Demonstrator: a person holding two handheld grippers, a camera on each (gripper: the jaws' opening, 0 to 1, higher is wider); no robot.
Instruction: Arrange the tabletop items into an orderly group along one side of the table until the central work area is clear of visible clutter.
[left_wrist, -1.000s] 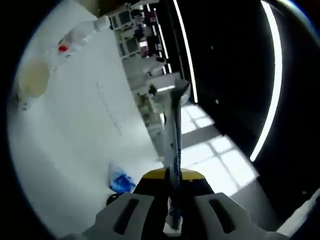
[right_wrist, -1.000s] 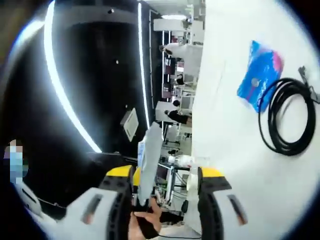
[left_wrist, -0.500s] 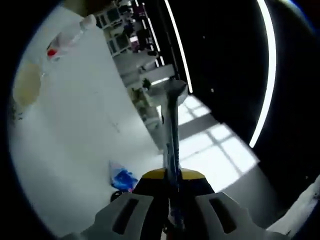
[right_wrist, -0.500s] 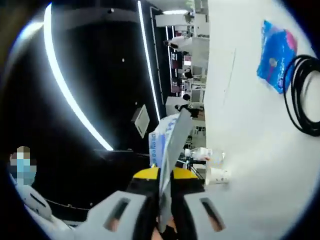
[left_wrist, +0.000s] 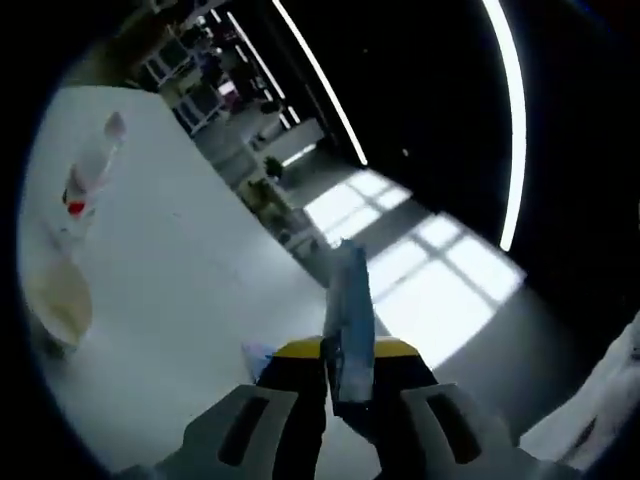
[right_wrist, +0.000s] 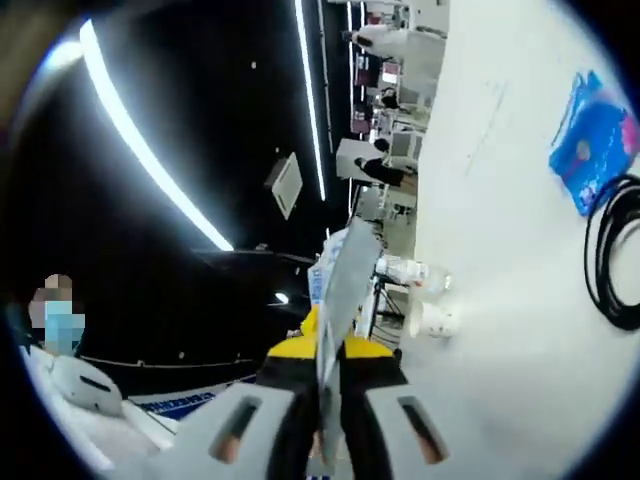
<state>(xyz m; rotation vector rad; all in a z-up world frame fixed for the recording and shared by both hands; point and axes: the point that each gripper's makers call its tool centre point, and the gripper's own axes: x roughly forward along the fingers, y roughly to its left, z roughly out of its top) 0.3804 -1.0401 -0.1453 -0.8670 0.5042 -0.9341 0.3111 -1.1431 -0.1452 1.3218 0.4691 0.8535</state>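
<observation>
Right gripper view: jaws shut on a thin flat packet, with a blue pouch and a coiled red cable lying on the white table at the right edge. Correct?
Not quite. In the right gripper view the coiled cable is black, not red. The rest holds: the right gripper is shut on the thin flat packet, and the blue pouch lies by the cable on the white table.

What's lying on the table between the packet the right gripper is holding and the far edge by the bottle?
Nothing visible: the right gripper holds the thin packet off the white table. The blue pouch and black cable lie aside from the bottle and cup.
</observation>
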